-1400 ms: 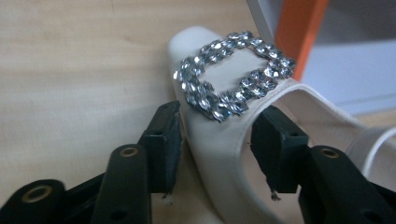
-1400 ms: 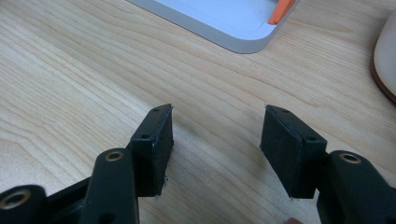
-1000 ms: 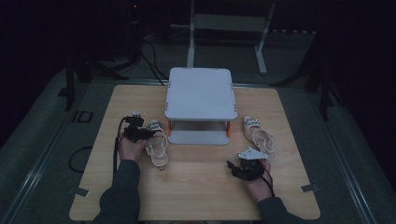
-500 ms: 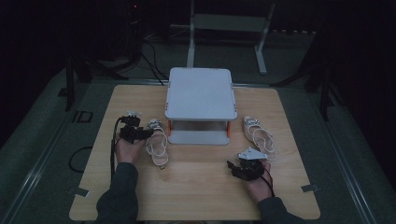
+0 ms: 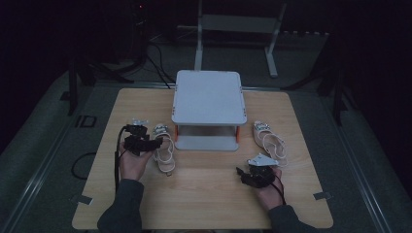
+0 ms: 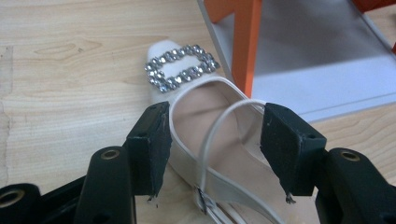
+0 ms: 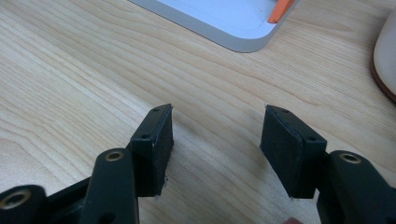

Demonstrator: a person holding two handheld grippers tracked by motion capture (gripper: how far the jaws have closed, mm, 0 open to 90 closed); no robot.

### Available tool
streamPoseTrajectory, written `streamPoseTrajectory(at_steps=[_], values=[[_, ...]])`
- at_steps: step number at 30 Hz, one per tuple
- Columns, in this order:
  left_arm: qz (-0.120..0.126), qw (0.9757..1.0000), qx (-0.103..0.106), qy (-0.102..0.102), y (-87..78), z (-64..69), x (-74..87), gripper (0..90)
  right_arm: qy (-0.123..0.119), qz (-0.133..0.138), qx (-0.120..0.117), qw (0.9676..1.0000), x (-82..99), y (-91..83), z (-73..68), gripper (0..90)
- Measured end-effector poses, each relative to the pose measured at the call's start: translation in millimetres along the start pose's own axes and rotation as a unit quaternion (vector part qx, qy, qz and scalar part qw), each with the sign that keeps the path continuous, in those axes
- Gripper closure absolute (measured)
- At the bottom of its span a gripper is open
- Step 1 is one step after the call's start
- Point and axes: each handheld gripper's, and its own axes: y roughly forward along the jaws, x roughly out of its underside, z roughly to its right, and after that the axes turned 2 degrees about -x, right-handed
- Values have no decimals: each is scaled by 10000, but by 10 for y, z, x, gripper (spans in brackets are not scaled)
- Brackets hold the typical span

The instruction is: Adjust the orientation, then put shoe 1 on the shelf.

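Left gripper view looks down on a cream shoe point(image 6: 205, 116) between the left gripper point(image 6: 212, 140) jaws, which have just been opening and don't touch it. Right gripper point(image 7: 217, 140) is open above bare worktop point(image 7: 70, 84).

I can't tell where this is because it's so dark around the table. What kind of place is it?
Probably a lab or studio set up for recording. A lit wooden table stands in a dark room, with cables on the floor and a metal stand behind it. On the table are a small white shelf and sandals.
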Motion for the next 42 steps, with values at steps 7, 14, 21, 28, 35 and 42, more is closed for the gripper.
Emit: streamPoseTrajectory(at_steps=[7, 14, 21, 28, 35, 42], values=[[-248, 9995, -175, -93, 104, 19, 57, 441, -2, -10, -5, 10000, 1, -1, 1, 435], [-450, 9983, -243, -263, 214, -4, 28, 461, 1, -12, 3, 10000, 1, 0, 0, 436], [-610, 9970, -325, -355, 284, -14, 32, 494, -39, -16, 33, 10000, 3, -2, -3, 435], [-683, 9961, -374, -419, 270, -81, 68, 523, -62, -16, 49, 10000, 2, -1, -8, 435], [-752, 9951, -398, -497, 237, -130, 83, 557, -61, -16, 51, 10000, 3, -1, -8, 435], [-966, 9933, -374, -512, 229, -168, 79, 605, -59, -16, 48, 10000, 4, -2, -6, 435]])
